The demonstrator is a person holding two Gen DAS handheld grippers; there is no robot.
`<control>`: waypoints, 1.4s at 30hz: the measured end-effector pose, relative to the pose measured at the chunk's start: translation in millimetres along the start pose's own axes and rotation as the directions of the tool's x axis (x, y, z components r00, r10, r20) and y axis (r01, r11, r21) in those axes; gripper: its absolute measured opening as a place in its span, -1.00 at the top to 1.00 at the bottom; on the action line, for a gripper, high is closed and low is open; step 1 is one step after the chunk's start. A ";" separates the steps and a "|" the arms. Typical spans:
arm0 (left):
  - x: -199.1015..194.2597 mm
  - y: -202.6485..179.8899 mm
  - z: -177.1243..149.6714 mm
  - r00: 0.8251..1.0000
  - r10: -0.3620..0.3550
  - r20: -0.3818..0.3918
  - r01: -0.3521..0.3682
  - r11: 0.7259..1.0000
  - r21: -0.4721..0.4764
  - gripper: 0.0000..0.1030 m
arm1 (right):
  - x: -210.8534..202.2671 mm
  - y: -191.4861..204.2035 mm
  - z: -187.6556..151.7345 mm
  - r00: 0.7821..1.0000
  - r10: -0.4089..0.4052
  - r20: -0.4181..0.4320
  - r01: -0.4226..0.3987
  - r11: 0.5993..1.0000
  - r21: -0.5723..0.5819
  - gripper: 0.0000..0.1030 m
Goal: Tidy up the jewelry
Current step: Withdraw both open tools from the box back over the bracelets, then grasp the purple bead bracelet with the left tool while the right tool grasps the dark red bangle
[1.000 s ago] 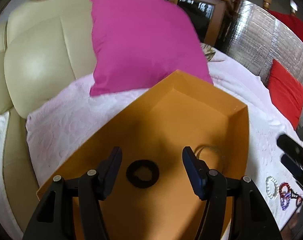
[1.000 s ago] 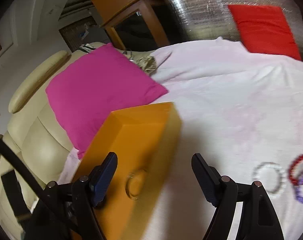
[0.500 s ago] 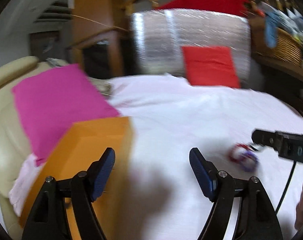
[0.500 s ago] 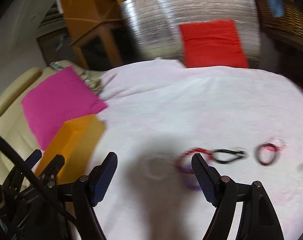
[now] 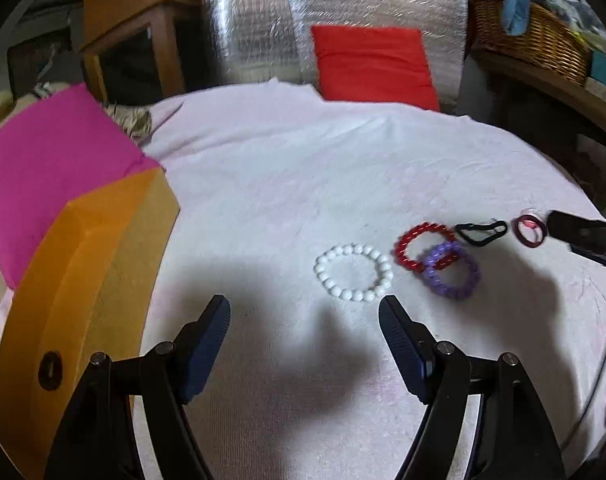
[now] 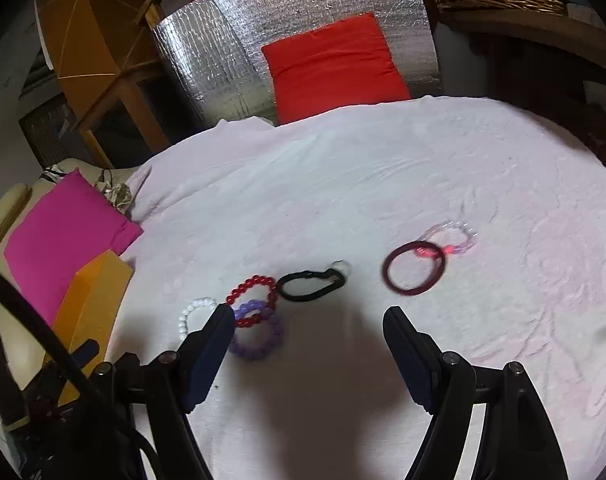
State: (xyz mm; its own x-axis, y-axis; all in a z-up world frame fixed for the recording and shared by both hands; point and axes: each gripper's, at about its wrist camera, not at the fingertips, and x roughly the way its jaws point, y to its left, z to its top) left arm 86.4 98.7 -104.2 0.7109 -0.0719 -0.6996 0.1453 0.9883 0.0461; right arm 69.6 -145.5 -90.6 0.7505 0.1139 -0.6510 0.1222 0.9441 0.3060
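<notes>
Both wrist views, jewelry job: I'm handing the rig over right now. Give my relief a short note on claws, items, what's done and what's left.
Left claw: open, empty, over the white cloth near the white bead bracelet; its jaws have just been opening.
Right claw: open, empty.
Orange box: at the cloth's left edge, a black ring already inside.
Left on the cloth: white bracelet, red bead bracelet overlapping the purple bead bracelet, black band, dark red bangle, clear bracelet.
Next: probably the white one.
</notes>
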 end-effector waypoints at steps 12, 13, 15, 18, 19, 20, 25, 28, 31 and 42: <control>20.0 5.3 -3.7 0.998 -0.010 -0.070 0.005 0.998 -0.067 -0.50 | -12.4 -94.7 -1.2 0.995 -0.070 -0.075 0.085 0.972 0.217 -0.54; 20.8 3.0 -3.9 0.997 -0.013 -0.071 0.009 0.998 -0.065 -0.50 | -14.5 -99.9 -1.4 0.995 -0.073 -0.074 0.088 0.969 0.230 -0.54; 21.6 -3.4 -3.7 0.997 -0.024 -0.074 0.020 0.998 -0.059 -0.50 | -16.1 -107.2 0.3 0.995 -0.073 -0.073 0.090 0.964 0.249 -0.54; 21.4 -15.7 -3.9 0.996 -0.042 -0.076 0.040 0.999 -0.037 -0.50 | -17.4 -111.6 0.1 0.995 -0.072 -0.068 0.087 0.962 0.257 -0.54; 21.2 -19.9 -3.9 0.996 -0.048 -0.077 0.046 0.999 -0.027 -0.50 | -17.7 -111.2 0.5 0.995 -0.073 -0.066 0.088 0.964 0.252 -0.54; 20.9 -22.5 -3.9 0.996 -0.053 -0.076 0.052 0.998 -0.022 -0.50 | -17.7 -110.7 0.5 0.995 -0.073 -0.066 0.088 0.965 0.249 -0.54; 18.4 -30.6 -1.2 0.992 -0.107 -0.066 0.106 0.994 -0.028 -0.50 | -15.2 -106.7 2.2 0.997 -0.062 -0.047 0.071 0.969 0.235 -0.50; 20.8 -33.4 3.0 0.979 -0.195 -0.064 0.191 0.980 -0.051 -0.50 | -8.2 -105.8 6.5 0.998 -0.053 -0.032 0.059 0.972 0.229 -0.23; 26.2 -38.9 8.5 0.965 -0.254 -0.063 0.250 0.967 -0.056 -0.50 | 6.1 -107.1 10.9 0.998 -0.043 -0.034 0.050 0.968 0.244 -0.05; 66.4 -72.6 17.0 0.912 -0.384 -0.144 0.384 0.923 -0.026 0.22 | 50.7 -115.5 15.9 0.997 -0.009 -0.073 0.033 0.940 0.340 0.34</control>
State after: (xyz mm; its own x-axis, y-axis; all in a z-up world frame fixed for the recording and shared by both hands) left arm 134.7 20.0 -141.9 0.4938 -0.4253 -0.7585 0.3890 0.8881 -0.2447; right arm 103.8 -253.7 -147.9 0.6998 0.1276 -0.7029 0.3606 0.7862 0.5018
